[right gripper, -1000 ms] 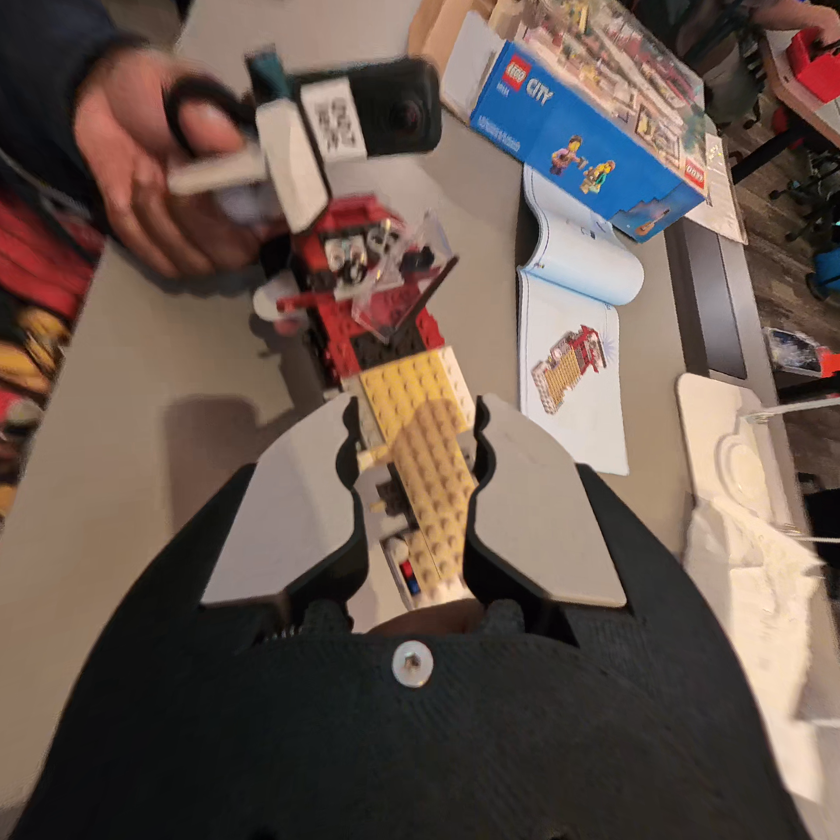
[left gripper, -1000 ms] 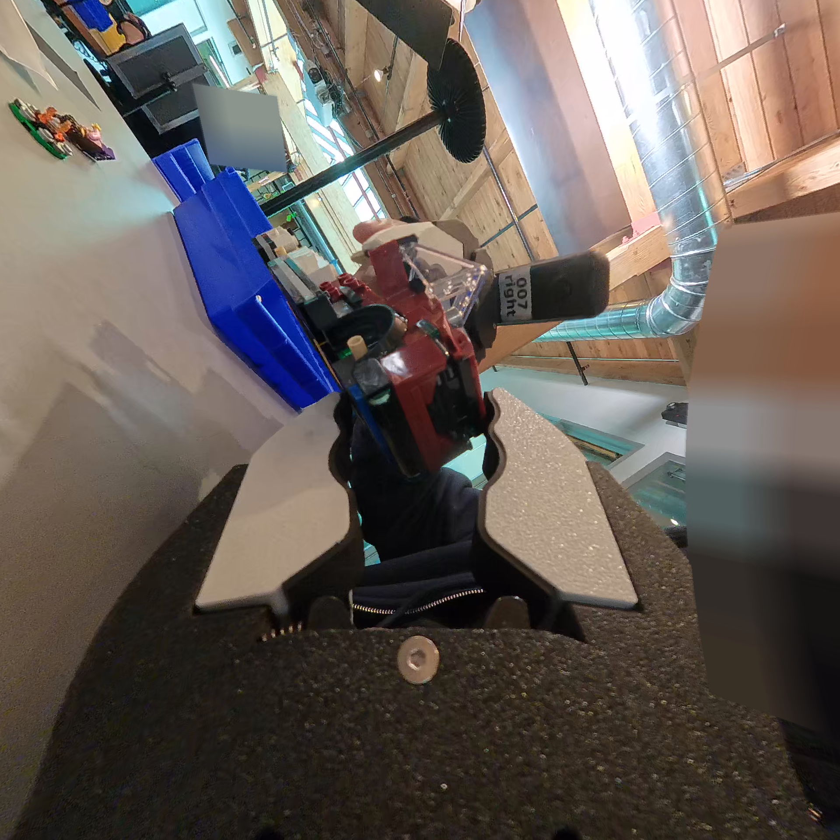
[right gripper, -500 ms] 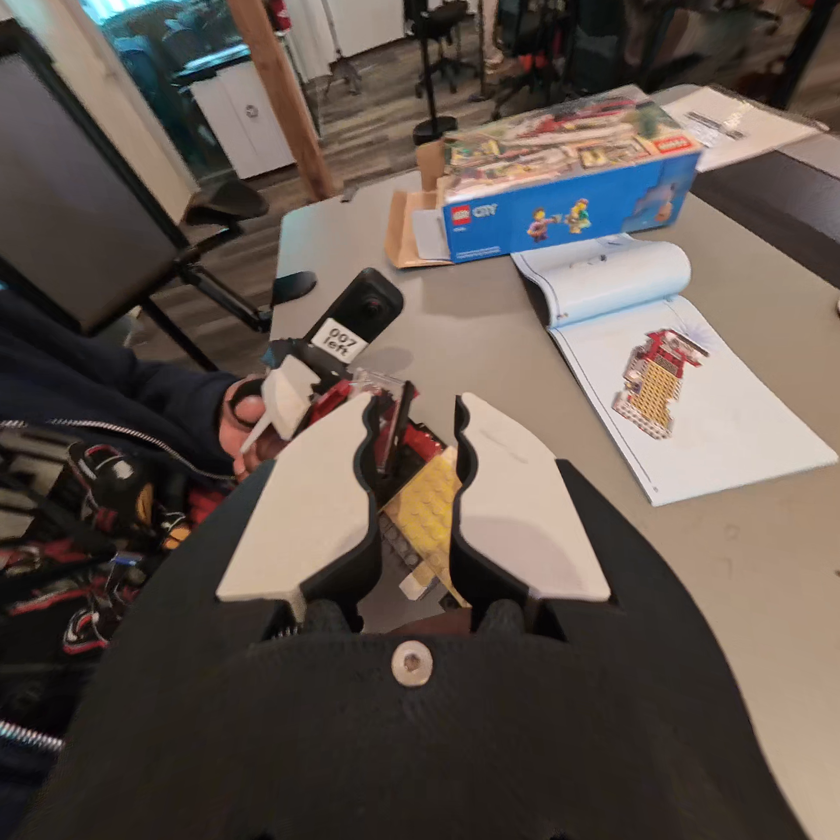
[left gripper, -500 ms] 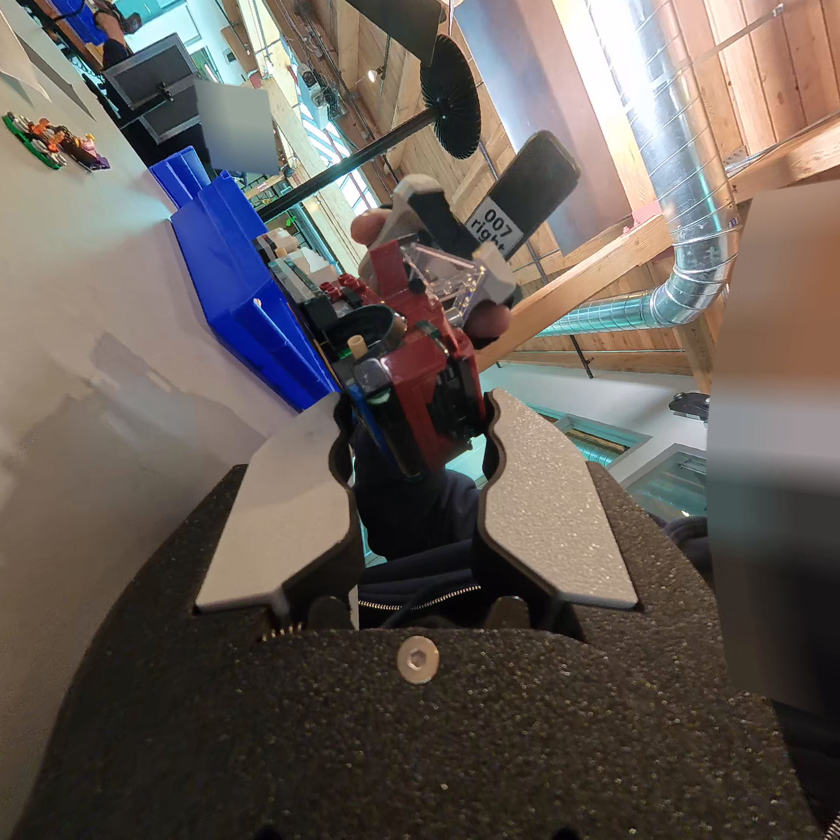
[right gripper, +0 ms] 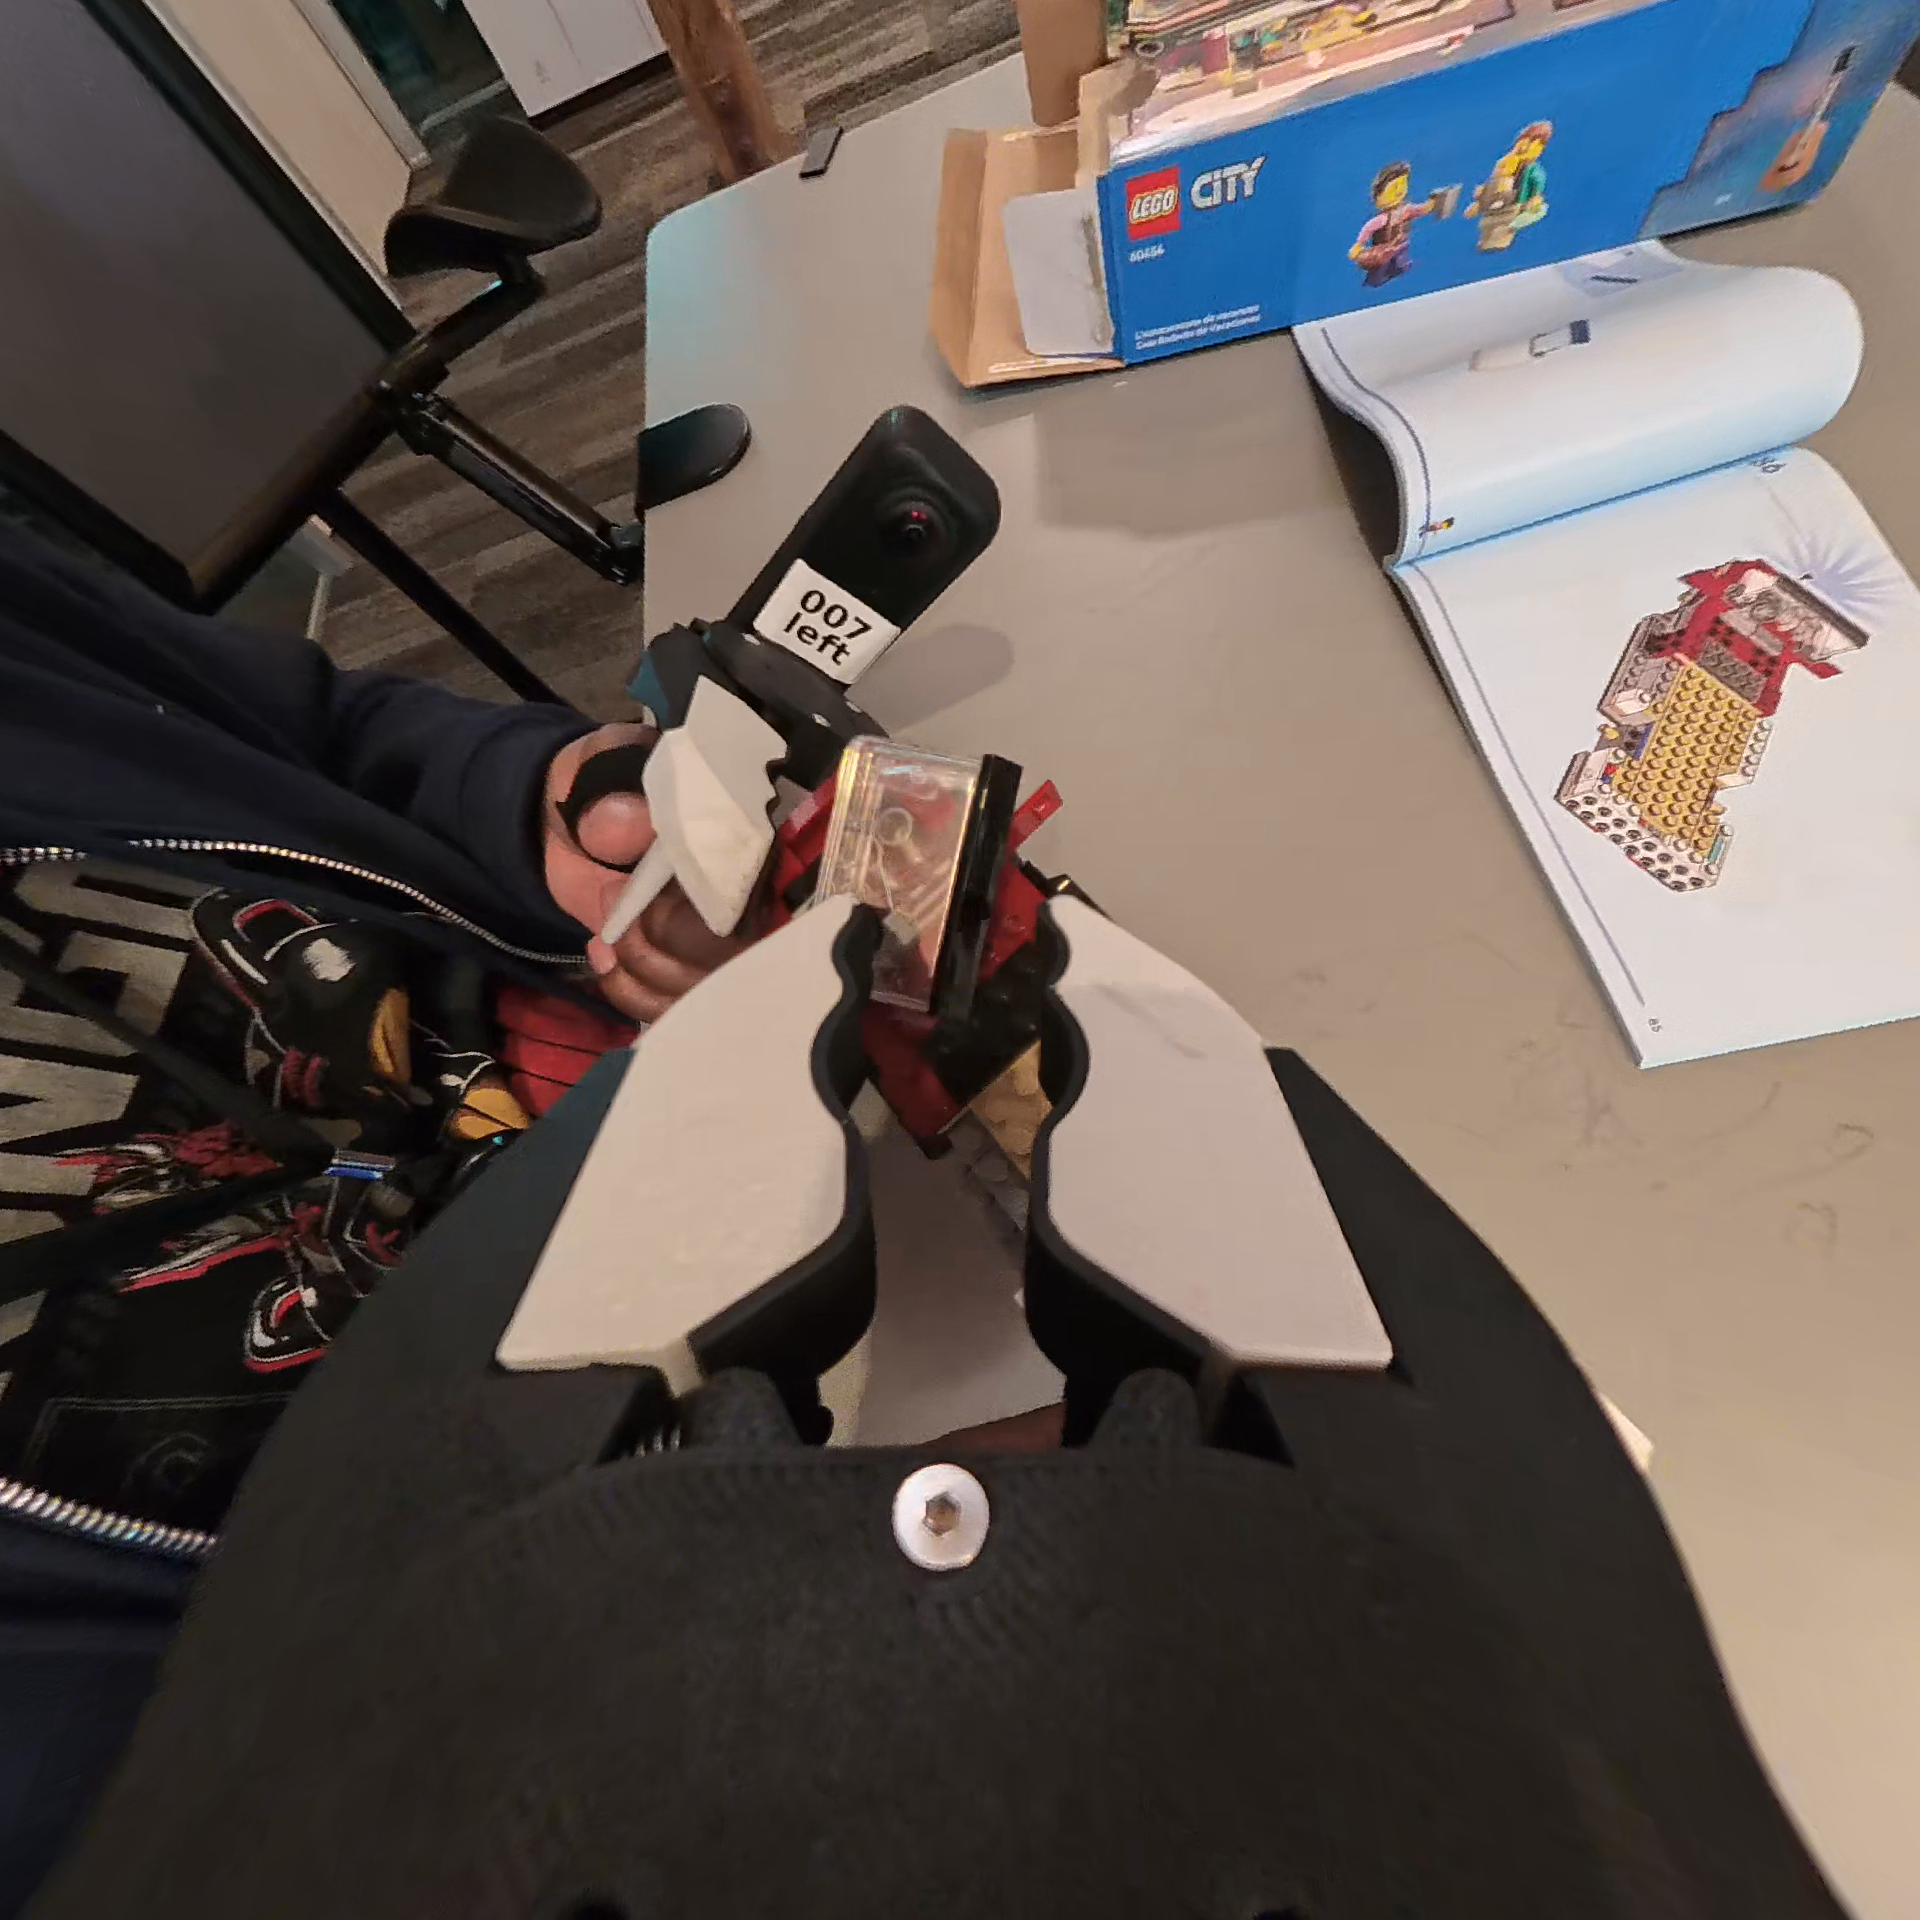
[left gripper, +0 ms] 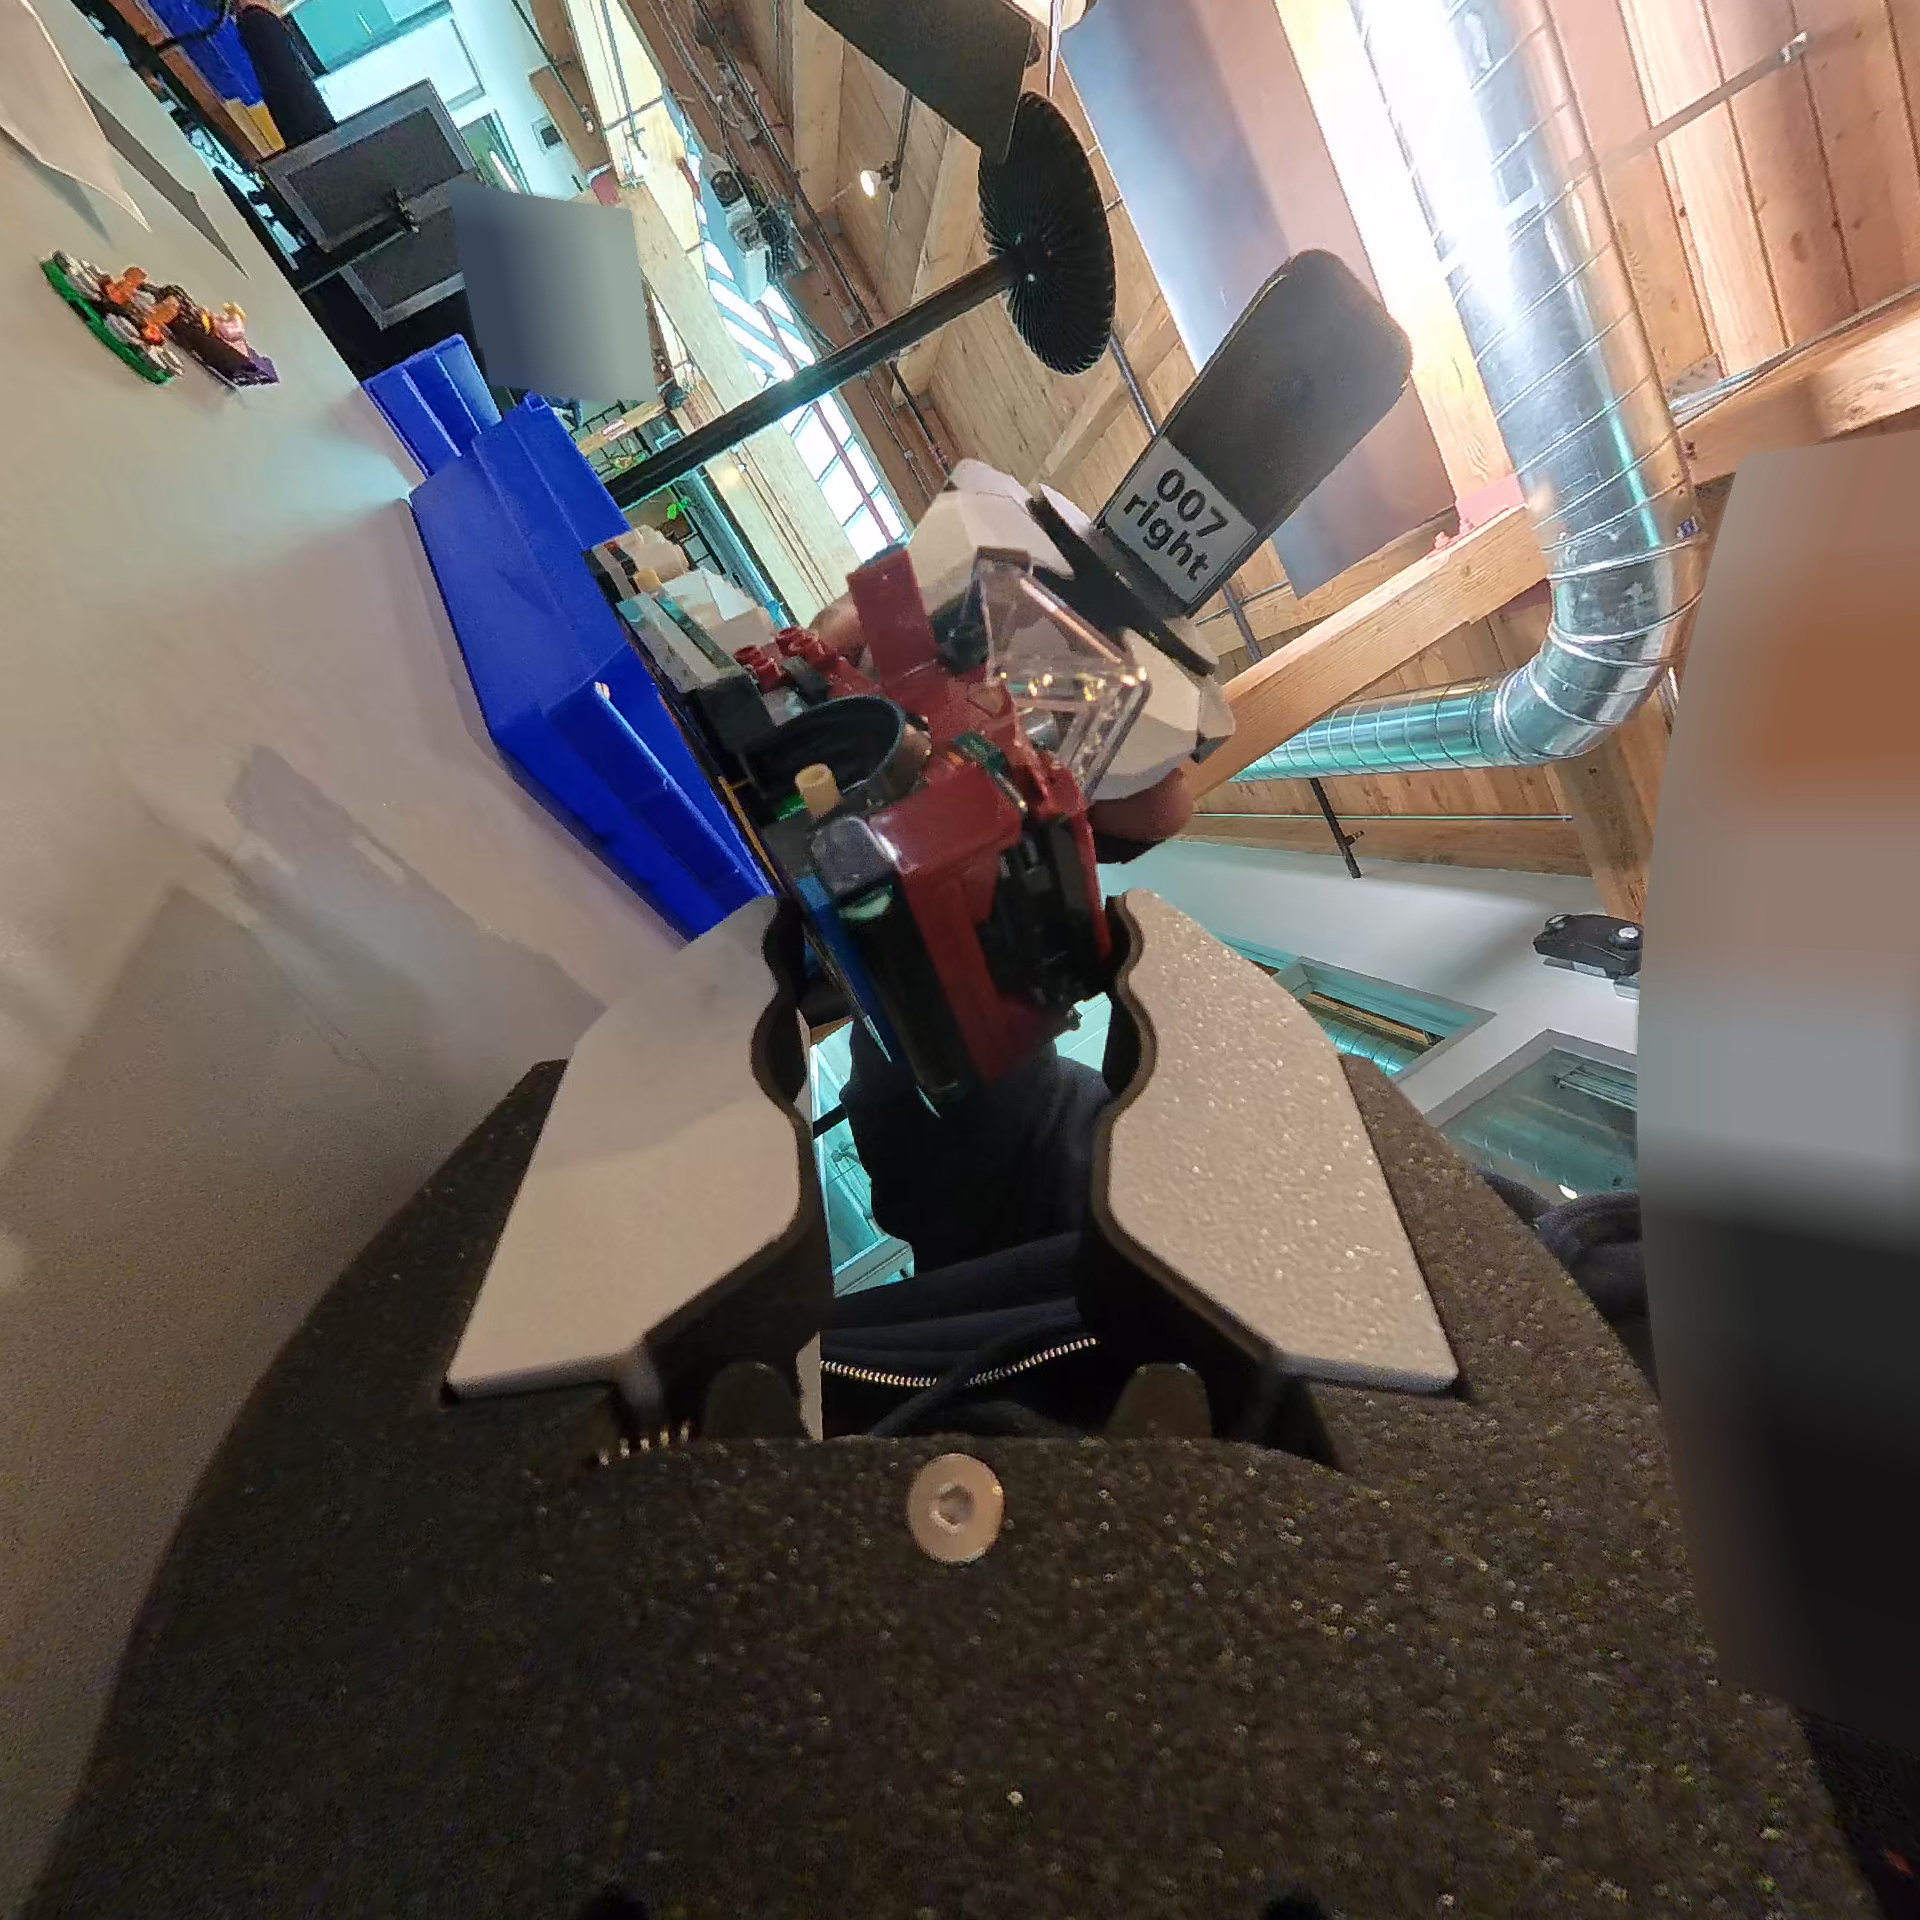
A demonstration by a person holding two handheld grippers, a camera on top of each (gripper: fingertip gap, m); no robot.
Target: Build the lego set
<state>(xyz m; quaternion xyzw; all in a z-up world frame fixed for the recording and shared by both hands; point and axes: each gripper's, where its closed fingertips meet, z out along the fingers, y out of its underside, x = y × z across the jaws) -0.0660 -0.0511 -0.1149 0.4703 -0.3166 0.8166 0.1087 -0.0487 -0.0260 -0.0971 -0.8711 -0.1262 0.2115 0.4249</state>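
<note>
A red toy brick vehicle [left gripper: 966, 894] with a clear windscreen [left gripper: 1060, 665] is held in the air between both grippers. My left gripper [left gripper: 951, 935] is shut on its red front end, with both pads against the sides. My right gripper [right gripper: 951, 966] is shut on the clear windscreen [right gripper: 894, 862] and its black frame [right gripper: 977, 883]. The red body and the tan roof [right gripper: 1013, 1112] lie below the fingers. In the left wrist view, the right gripper's white fingers [left gripper: 977, 530] sit on either side of the clear part. In the right wrist view, the left gripper [right gripper: 717, 821] holds the model's far end.
A grey table [right gripper: 1247, 727] carries an open instruction booklet [right gripper: 1714, 727], a blue toy box [right gripper: 1455, 177] and a brown paper bag [right gripper: 987, 270]. Blue bins [left gripper: 540, 644] and a small brick scene [left gripper: 156, 322] sit on the table. A black chair [right gripper: 488, 208] stands beyond the table's edge. The tips of both grippers are at nearly the same place.
My right gripper left the tan roof end, swung round to the clear windscreen and narrowed its fingers onto it. My left gripper kept its hold on the red front end.
</note>
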